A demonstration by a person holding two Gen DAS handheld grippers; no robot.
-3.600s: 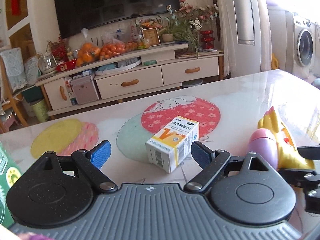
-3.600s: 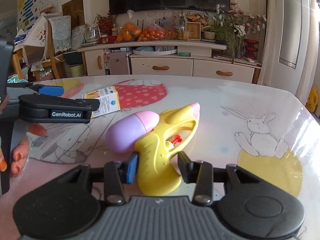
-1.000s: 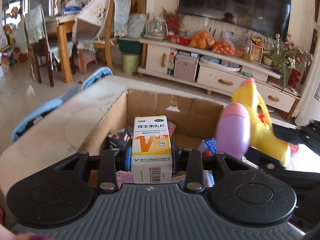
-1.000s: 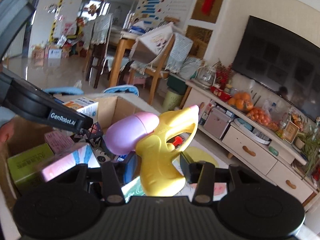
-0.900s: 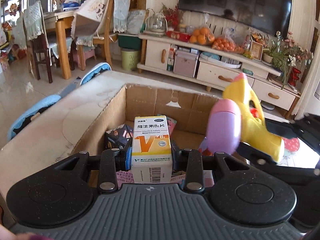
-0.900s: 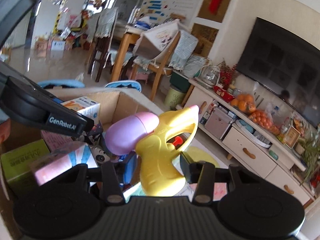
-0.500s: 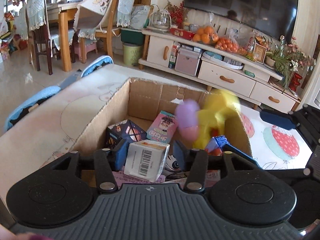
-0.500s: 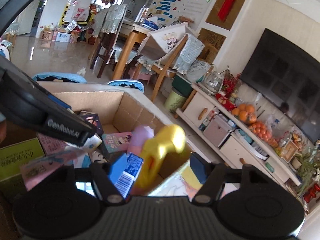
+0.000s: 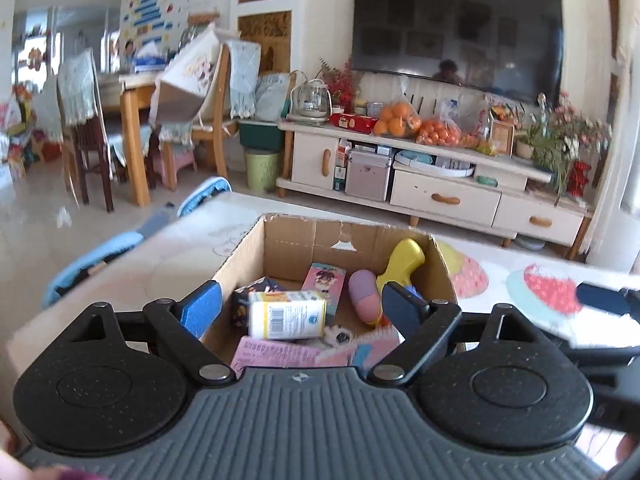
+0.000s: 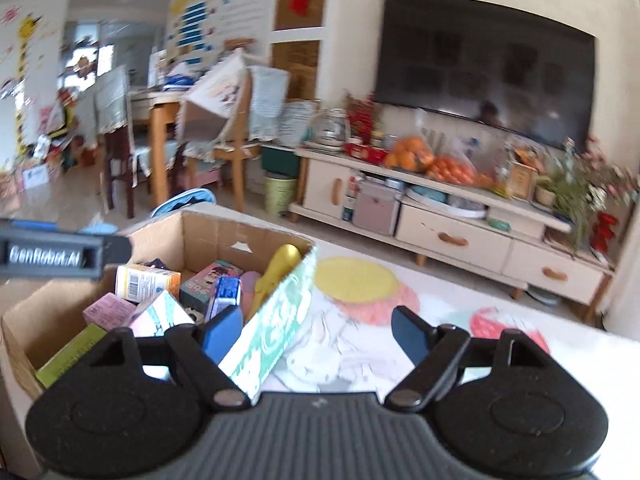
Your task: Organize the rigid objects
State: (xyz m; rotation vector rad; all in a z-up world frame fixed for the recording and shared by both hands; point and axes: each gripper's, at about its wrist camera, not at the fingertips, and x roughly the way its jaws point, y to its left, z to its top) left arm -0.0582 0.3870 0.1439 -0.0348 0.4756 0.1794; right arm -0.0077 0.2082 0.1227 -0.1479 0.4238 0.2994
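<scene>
An open cardboard box point(image 9: 288, 240) stands on the table, holding several small cartons. The white-and-orange medicine box point(image 9: 286, 314) lies on its side inside it, and shows in the right wrist view point(image 10: 146, 281) too. The yellow-and-purple water gun point(image 9: 384, 280) lies in the box against its right wall; its yellow part point(image 10: 278, 272) shows in the right wrist view. My left gripper point(image 9: 300, 306) is open and empty above the box's near side. My right gripper point(image 10: 316, 334) is open and empty, over the box's right wall point(image 10: 280, 320).
The table point(image 10: 460, 320) with cartoon prints extends right of the box. A blue chair point(image 9: 88, 268) stands at the table's left edge. A TV cabinet point(image 9: 432, 184) and a dining table with chairs point(image 9: 132, 120) stand far behind.
Both grippers opened. The medicine box dropped from my left gripper and the water gun from my right gripper into the cardboard box. Both grippers have pulled back and up.
</scene>
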